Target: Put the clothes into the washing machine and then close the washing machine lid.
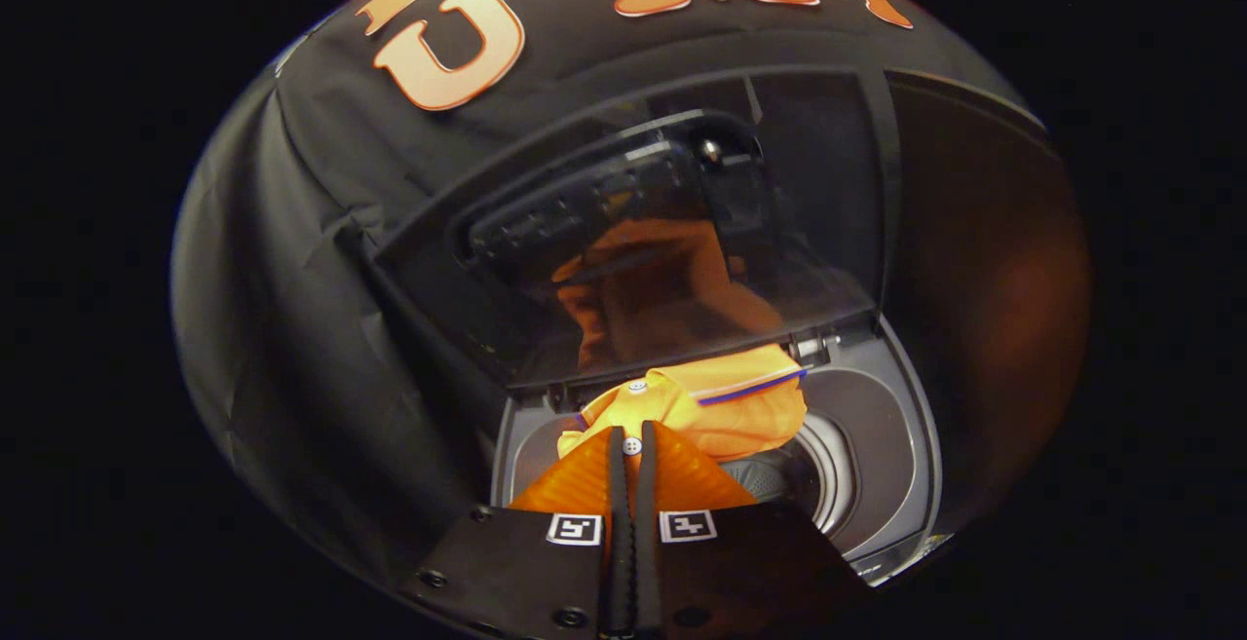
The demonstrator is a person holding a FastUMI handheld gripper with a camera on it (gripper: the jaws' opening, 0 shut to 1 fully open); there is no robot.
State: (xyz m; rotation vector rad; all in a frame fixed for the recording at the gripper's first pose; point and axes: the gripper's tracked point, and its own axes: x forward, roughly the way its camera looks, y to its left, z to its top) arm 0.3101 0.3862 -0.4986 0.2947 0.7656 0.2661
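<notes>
Single fisheye cam, riding on gripper, looking forward along fingers and steeply down into the washing machine tub. Very close: fingers sit over the opening, orange shirt just ahead. Raised lid faces lens, booth wall behind.

washing machine top open | shirt hangs over drum mouth | fingers pinch its placket

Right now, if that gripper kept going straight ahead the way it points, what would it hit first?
Probably nothing new: the gripper already has its jaws shut on the orange shirt, which hangs over the open washing machine drum. Beyond it stands the raised lid, though depth is unclear.
</notes>
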